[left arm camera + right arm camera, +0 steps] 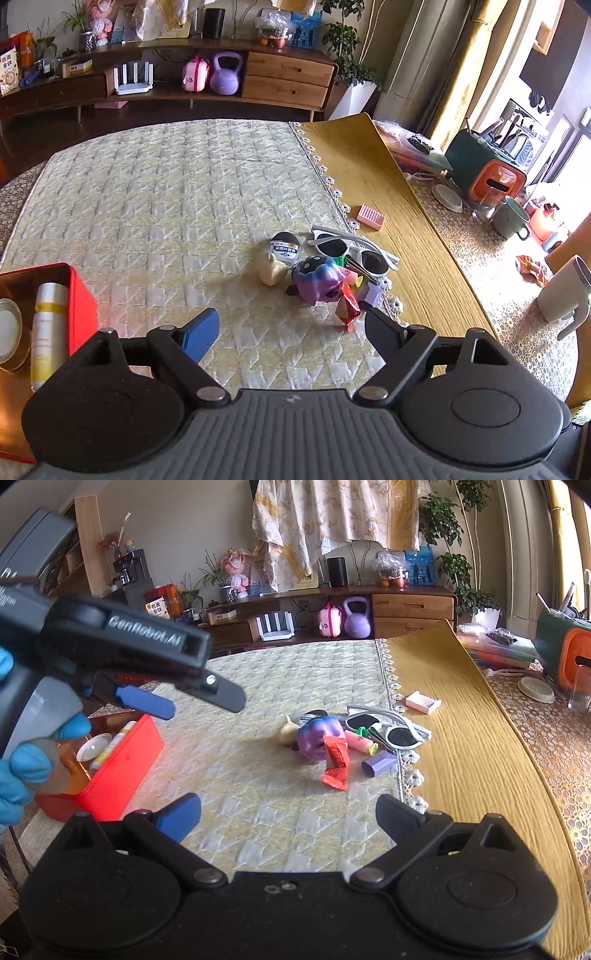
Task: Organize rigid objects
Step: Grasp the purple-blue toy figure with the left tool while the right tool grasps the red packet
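A heap of small things lies on the quilted cloth: a purple toy [317, 282] [317, 734], white sunglasses [354, 251] [388, 731], a cream figurine [271, 271], a labelled round tin [284, 249], a red wrapper [347, 308] [336, 760] and a purple block [380, 762]. At the left a red box [79, 306] [122, 764] holds a white bottle [48, 332] and a round lidded jar [9, 328]. My left gripper [291, 332] [195, 701] hovers open and empty between box and heap. My right gripper [288, 818] is open and empty, short of the heap.
A pink ridged dish [370, 216] [423, 701] sits on the yellow runner [388, 192]. Right of it stand a green mug [511, 218], a white tumbler [561, 291] and a green-and-orange case [487, 170]. A blue-gloved hand [22, 764] holds the left gripper. A wooden sideboard [288, 77] stands beyond.
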